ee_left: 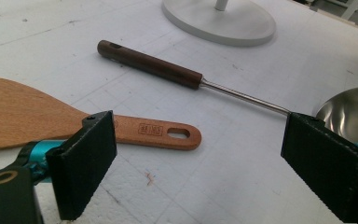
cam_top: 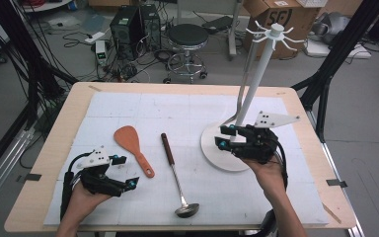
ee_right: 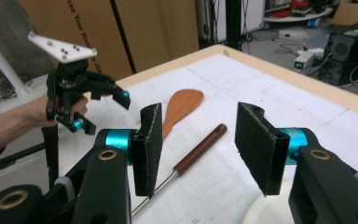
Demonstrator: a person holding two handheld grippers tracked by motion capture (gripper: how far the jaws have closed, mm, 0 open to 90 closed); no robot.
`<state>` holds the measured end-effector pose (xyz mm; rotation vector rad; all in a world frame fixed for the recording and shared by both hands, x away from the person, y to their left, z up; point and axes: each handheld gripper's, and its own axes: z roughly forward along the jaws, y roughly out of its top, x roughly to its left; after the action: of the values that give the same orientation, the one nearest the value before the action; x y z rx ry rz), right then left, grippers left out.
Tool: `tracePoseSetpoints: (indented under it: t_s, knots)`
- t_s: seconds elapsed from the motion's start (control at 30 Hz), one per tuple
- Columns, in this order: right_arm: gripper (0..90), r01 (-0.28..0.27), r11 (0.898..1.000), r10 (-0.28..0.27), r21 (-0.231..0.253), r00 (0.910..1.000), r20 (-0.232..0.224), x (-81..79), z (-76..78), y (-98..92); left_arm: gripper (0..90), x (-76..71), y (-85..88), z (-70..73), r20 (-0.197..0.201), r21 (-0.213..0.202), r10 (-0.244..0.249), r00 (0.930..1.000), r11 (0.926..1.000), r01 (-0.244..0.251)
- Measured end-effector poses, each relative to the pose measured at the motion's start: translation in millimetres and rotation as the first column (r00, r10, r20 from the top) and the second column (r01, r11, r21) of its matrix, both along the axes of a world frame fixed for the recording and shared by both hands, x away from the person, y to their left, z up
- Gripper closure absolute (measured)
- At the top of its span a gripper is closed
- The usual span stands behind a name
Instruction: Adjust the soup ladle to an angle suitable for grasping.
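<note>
Tabletop covered by a white foam mat (cam_top: pixel 128 113); two hand-held grippers over it. Left gripper (cam_top: pixel 123 171), near the table's front left corner, jaws spread wide with nothing between them; in the left gripper view the pads frame bare mat, with the wooden spatula (ee_left: pixel 37 116) just beyond the left pad and the ladle (ee_left: pixel 200 81) lying farther off, its steel bowl (ee_left: pixel 349 112) beside the right pad. Right gripper (cam_top: pixel 223 137), at the front edge of the round white base (cam_top: pixel 212 148) of the hook stand (cam_top: pixel 261 74), jaws parted and gripping nothing; the right gripper view looks between the two pads across the table at the ladle's dark wooden handle (ee_right: pixel 200 147) and the spatula's blade (ee_right: pixel 182 105), with the left gripper farther off. In the high view, spatula and ladle lie side by side, apart, between the two grippers; the spatula's blade points away from the person, the ladle's bowl toward the front edge; neither gripper touches either utensil.
</note>
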<state>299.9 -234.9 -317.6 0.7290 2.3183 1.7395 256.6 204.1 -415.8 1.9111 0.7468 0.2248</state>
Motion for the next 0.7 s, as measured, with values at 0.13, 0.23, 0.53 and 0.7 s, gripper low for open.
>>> tracePoseSetpoints:
  t_s: [0.13, 0.23, 0.53, 0.7]
  knots:
    - [52.8, -0.021, 1.000, 0.021, -0.011, 0.9997, -0.015, -4.3, -8.9, 6.4, 10.9, -0.6, -1.6, 0.6, 0.004, 0.001, -0.005, 1.0000, 1.0000, 0.005]
    - [54.6, -0.036, 0.999, 0.036, -0.013, 0.9992, -0.018, -8.7, -15.5, 10.6, 10.9, -0.8, -2.2, 1.1, 0.006, 0.003, -0.010, 0.9999, 0.9999, 0.010]
    - [59.3, -0.067, 0.997, 0.065, -0.040, 0.9970, -0.041, -17.9, -33.8, 19.4, 10.9, -0.9, -3.6, 0.8, 0.004, 0.004, -0.013, 0.9999, 0.9999, 0.013]
    - [61.4, -0.086, 0.995, 0.083, -0.047, 0.9942, -0.068, -18.5, -43.8, 24.9, 10.9, -0.7, -3.7, 0.7, 0.004, 0.005, -0.014, 0.9999, 0.9999, 0.014]
